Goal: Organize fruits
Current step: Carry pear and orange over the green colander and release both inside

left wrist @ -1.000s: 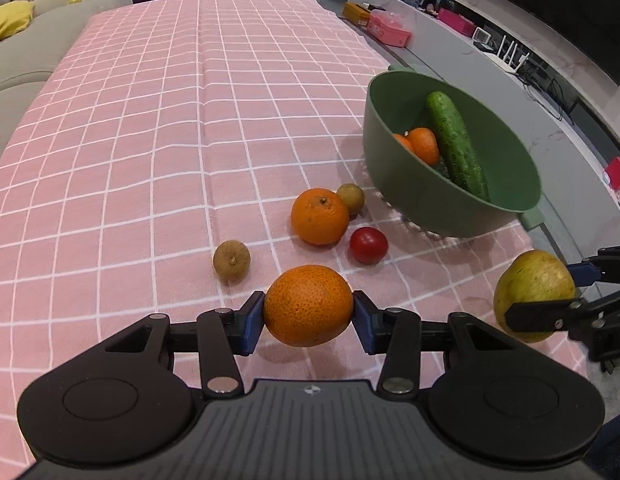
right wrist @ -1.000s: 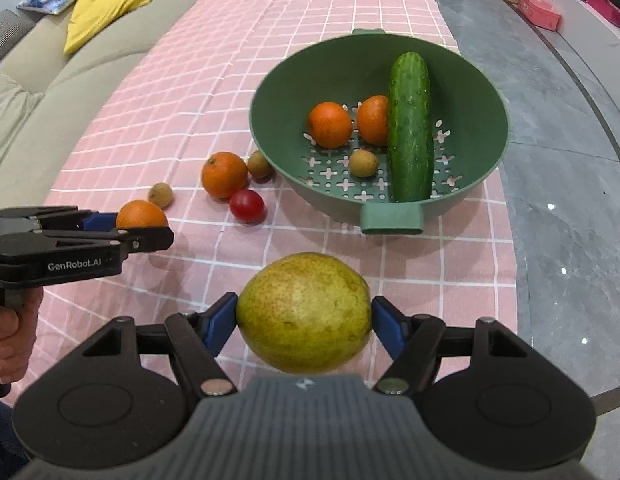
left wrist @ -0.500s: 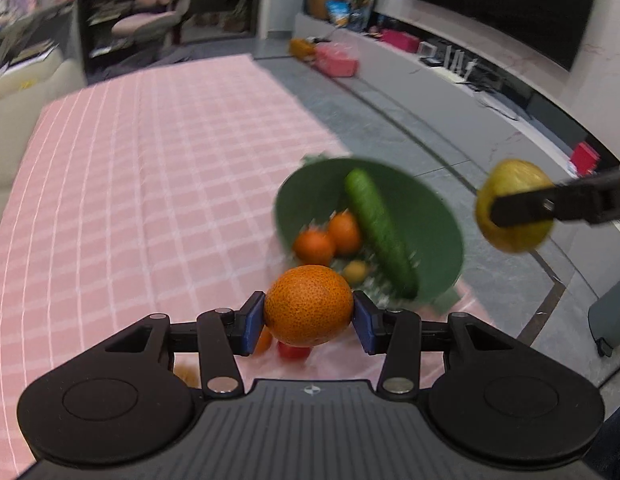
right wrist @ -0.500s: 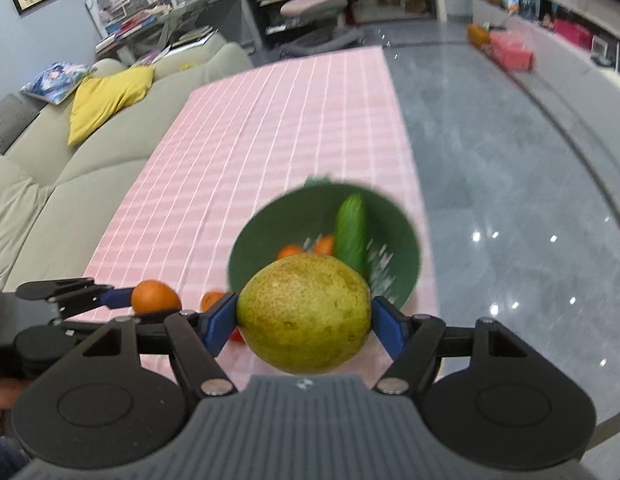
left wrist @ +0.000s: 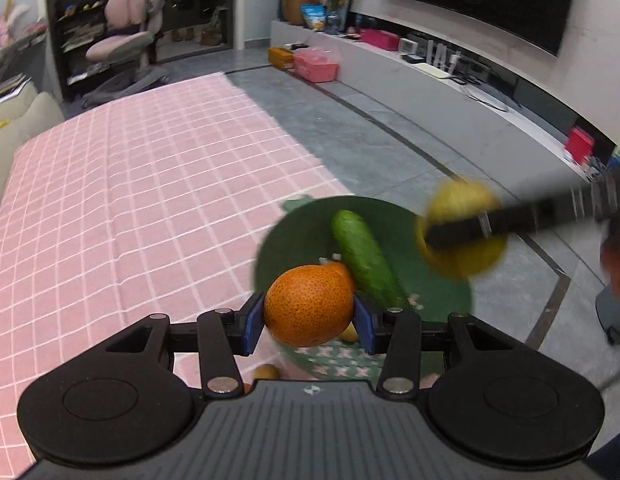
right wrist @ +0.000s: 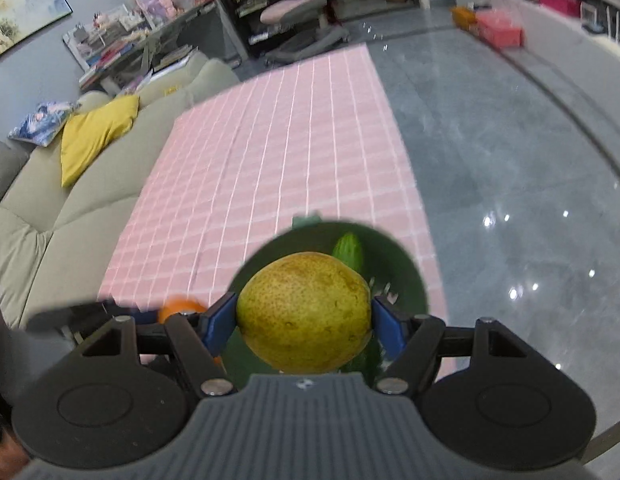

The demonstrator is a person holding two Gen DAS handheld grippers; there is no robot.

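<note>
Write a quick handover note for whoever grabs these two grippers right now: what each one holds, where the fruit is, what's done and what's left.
Left gripper: shut on the orange, held above the near side of the green bowl.
Right gripper: shut on the pear, also held over the bowl.
Done: the cucumber and at least one small orange fruit already lie in the bowl.
Left: release the orange and pear into the bowl. A small brownish fruit shows just outside the bowl on the pink checked cloth; other loose pieces may be hidden behind the grippers.
</note>
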